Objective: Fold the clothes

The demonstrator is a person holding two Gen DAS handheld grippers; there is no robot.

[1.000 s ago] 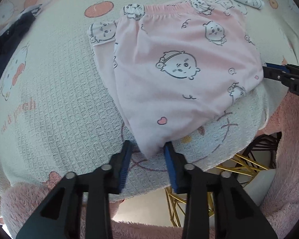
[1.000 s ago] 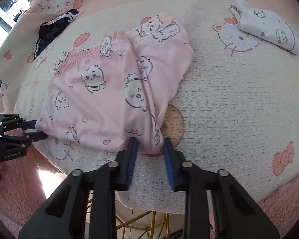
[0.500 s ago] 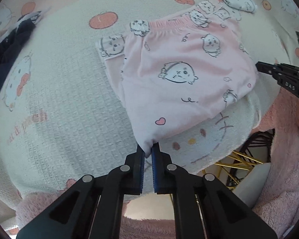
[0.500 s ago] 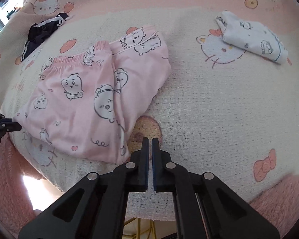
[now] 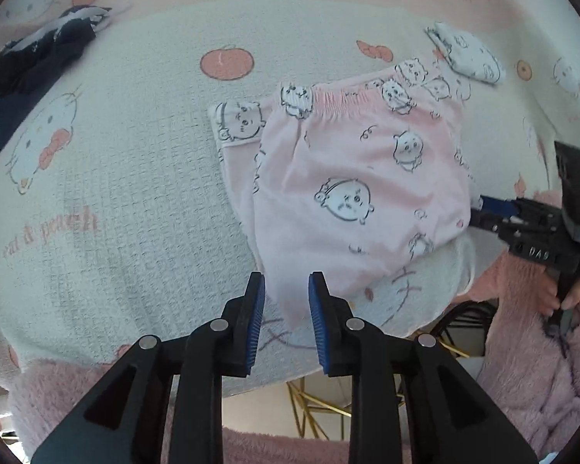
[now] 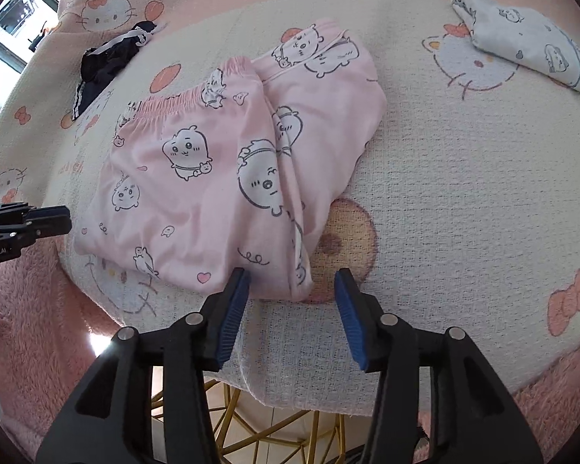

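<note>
Pink cartoon-print pants lie folded on the cream blanket, waistband toward the far side. My left gripper is open, and the pants' near corner lies loose between its blue pads. In the right wrist view the same pants spread to the left. My right gripper stands wide open around their near right corner without pinching it. The right gripper also shows at the pants' right edge, and the left gripper at their left edge.
A folded white printed garment lies at the far right, a dark navy garment at the far left. The blanket edge runs just under the grippers, with gold wire legs below. A hand holds the right gripper against pink fluffy fabric.
Both grippers, shut half a second ago with the left on the pants' corner, have opened again. The pants now lie released on the blanket.
</note>
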